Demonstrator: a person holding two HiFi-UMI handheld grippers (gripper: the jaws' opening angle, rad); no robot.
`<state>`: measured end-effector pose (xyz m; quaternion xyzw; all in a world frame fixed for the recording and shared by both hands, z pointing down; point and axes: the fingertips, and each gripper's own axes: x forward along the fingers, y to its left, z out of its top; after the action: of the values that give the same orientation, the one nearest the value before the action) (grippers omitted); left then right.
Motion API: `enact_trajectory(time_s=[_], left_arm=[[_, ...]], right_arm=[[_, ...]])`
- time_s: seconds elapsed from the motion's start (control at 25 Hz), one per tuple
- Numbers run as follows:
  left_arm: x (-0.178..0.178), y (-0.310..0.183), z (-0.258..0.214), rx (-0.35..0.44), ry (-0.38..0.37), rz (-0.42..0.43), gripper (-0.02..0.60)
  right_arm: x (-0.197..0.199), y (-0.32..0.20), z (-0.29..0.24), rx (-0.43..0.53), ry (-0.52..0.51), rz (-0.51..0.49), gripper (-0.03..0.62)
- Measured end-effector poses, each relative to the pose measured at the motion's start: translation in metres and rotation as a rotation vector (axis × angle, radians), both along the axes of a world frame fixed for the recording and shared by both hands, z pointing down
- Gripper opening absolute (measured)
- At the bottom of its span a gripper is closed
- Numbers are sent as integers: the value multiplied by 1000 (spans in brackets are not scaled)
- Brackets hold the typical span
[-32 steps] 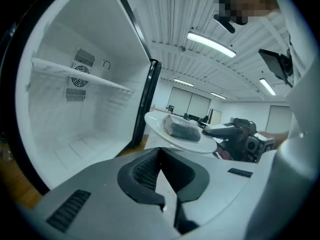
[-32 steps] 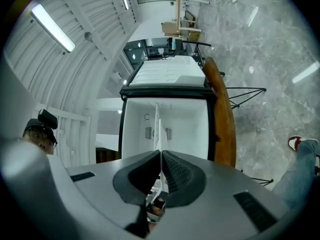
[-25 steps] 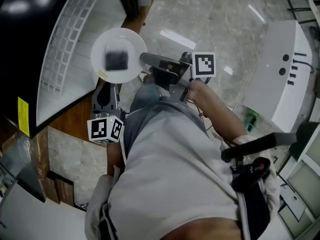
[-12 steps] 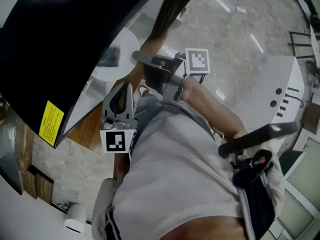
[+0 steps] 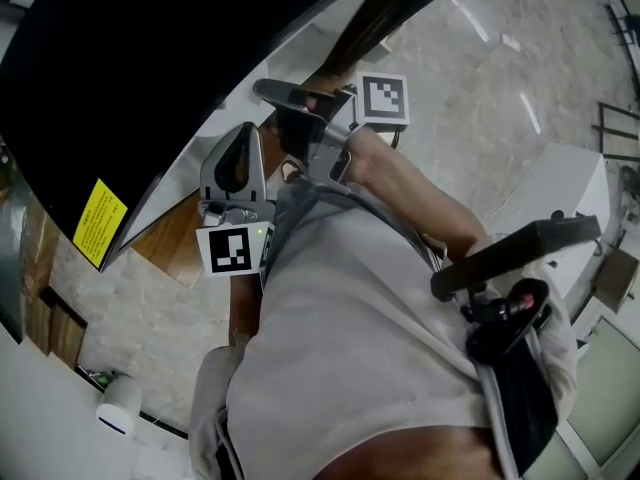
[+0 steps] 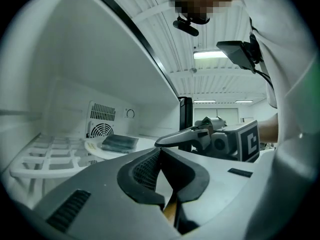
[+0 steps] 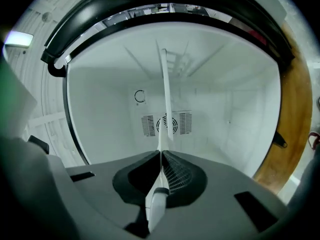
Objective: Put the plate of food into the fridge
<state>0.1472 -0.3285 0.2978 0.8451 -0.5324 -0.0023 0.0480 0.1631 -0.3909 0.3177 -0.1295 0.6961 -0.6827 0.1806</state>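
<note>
Right gripper view looks along my right claw (image 7: 161, 151), whose mesh-textured black pads are pinched tight on the rim of the plate (image 7: 165, 94). The plate is thin, white and smooth, and from here it shows edge-on as a pale blade. It is inside the fridge (image 7: 100, 84), which has plain white walls and a round fan grille (image 7: 167, 124) with slotted vents on the back wall.

My left claw (image 6: 160, 149) is closed, its pads meeting at the tips with nothing between them. From its side the plate is round and carries a dark, flat, rectangular block of food (image 6: 119, 142). It sits level with the white wire shelf (image 6: 45, 154), between the shelf's front edge and the grille. I cannot tell whether it touches the shelf.

The glossy black door (image 5: 150, 68) bears a yellow label (image 5: 98, 223), but its print is too small to read.
</note>
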Motion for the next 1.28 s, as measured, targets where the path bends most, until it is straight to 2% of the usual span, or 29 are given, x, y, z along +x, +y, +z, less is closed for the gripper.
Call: enact_trajectory(time_s=[0.16,0.28,0.32,0.36,0.4,0.48,0.64,0.72,0.76,0.8,0.84,0.92,0.96,1.0,1.08,1.28], left_arm=[[10,-2,-9,25,-9,-71,18],[3,-1,-6,27,-26,-146,18],[1,-4,-6,31,-40,-170,18],[0,-7,-6,33,-52,-193,18],[-1,-11,-4,29,-62,-213,18],[-4,-17,-2,18,-75,-249,18],[-9,-27,1,11,-96,-301,18],[-15,-32,-1,10,-107,-331,18],[-18,-31,-5,9,-107,-349,18],[-21,-28,-10,12,-103,-367,18],[-25,-24,-17,16,-99,-385,18],[-32,-17,-24,18,-94,-418,18],[-37,-15,-23,12,-91,-433,18],[-42,-15,-20,1,-88,-446,18],[-51,-16,-12,-27,-83,-464,18],[-55,-21,-9,-42,-73,-465,18]], right_arm=[[2,0,-8,-23,-22,-53,25],[0,2,-4,14,16,-74,27],[1,1,-5,38,37,-79,65],[1,1,-7,58,46,-91,152],[1,1,-10,70,37,-107,183],[0,5,-19,95,-6,-156,189],[5,25,-32,219,-47,-241,171],[9,32,-40,318,-64,-251,51],[9,36,-44,391,-52,-252,34],[7,40,-46,499,7,-253,20],[2,43,-45,648,125,-251,18],[-11,43,-39,996,455,-239,18],[-18,42,-37,1138,593,-228,18],[-25,39,-36,1232,680,-216,18],[-37,33,-34,1286,737,-194,18],[-47,17,-31,1304,793,-165,18]])
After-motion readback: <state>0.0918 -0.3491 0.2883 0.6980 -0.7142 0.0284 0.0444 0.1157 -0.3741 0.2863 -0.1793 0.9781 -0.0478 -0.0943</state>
